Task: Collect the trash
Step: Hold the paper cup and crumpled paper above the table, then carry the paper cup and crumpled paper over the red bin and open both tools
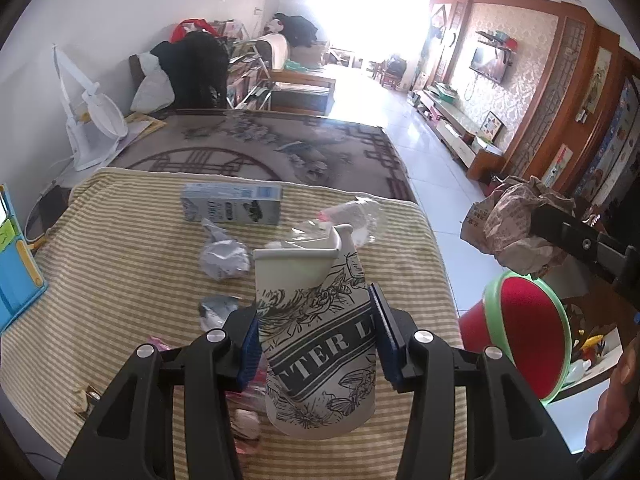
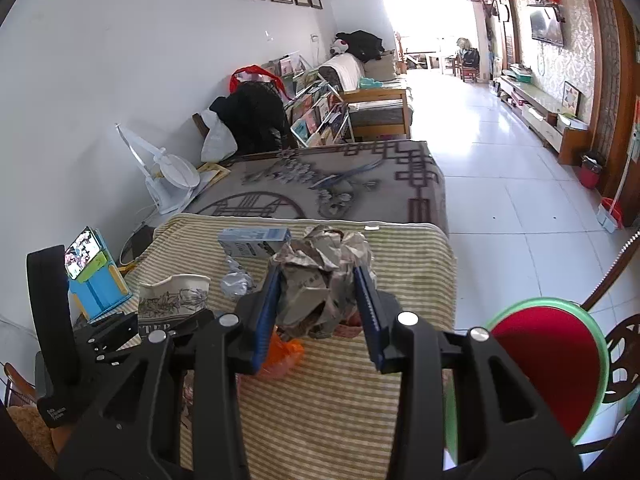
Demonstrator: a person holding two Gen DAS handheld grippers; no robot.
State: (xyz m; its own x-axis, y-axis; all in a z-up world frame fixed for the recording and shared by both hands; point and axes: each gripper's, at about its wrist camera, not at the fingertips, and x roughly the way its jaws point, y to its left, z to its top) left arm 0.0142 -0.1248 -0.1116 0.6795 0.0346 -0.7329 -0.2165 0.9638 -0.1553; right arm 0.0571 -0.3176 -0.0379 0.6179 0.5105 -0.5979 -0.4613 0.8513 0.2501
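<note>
Left wrist view first: on the far left of the striped surface [image 1: 120, 240] a blue carton [image 1: 231, 203] lies flat, with two crumpled foil wads [image 1: 225, 258] just in front of it, all uncollected. Centre frame, the left hand-held gripper [image 1: 318, 334] is clamped on a printed paper cup [image 1: 316, 340], blue pads pressed to its sides; the dented rim says the squeeze is firm, and by the look of it the cup hangs above the cloth. Over to the right, the red bin [image 1: 528, 328] with its green rim waits beside the surface, mouth tilted this way, surely the drop target.

Right wrist view now: cup and left tool show at far left, then the right hand-held gripper [image 2: 316, 300] is closed on a crumpled paper wrapper [image 2: 320, 276], pinched at both flanks so the loose wad cannot spring free. An orange scrap [image 2: 284, 356] lies under it. Far right, the bin again, near at hand. I'd call this the carry stage, both loads bin-bound.
</note>
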